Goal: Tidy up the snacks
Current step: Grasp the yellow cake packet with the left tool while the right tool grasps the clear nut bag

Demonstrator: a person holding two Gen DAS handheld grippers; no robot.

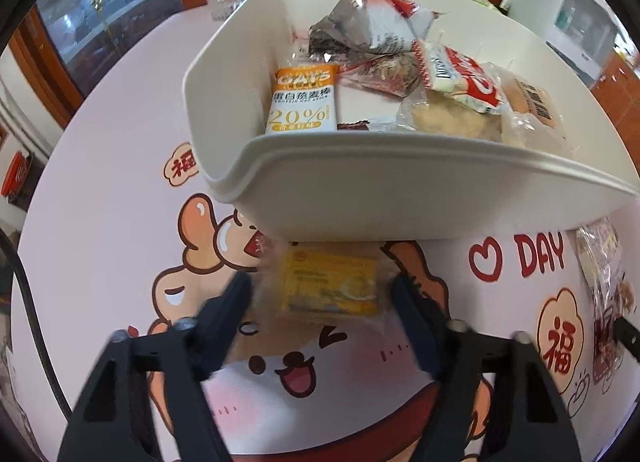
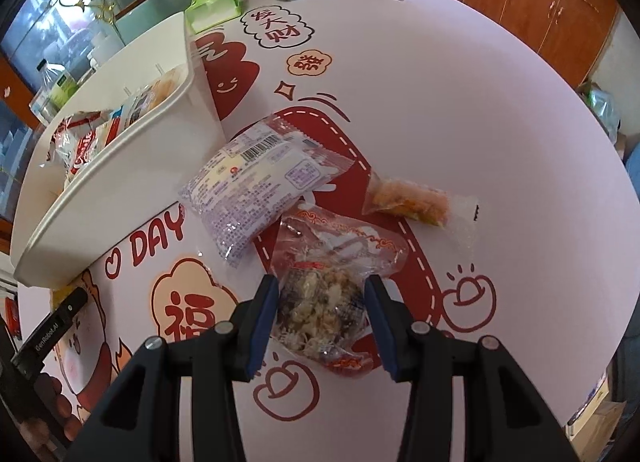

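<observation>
Left wrist view: left gripper (image 1: 322, 294) straddles yellow clear-wrapped snack packet (image 1: 330, 286) before white plastic bin (image 1: 400, 197).
Fingers apart, unclamped; packet's long axis spans them. Right gripper (image 2: 322, 318) likewise brackets a clear nut-mix pouch (image 2: 324, 302), on the table.

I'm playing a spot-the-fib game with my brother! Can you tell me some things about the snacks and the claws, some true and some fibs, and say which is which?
1. The white plastic bin already holds several snacks. True.
2. The left claw has its fingers on either side of a yellow-labelled clear snack packet. True.
3. The white-and-orange oat bar wrapper lies on the table outside the bin. False: it is inside the bin.
4. The right claw is over a green tissue pack. False: its fingers flank a clear red-trimmed packet of mixed crumbly snack.
5. The purple-printed packet with a barcode lies on the table. True.
</observation>
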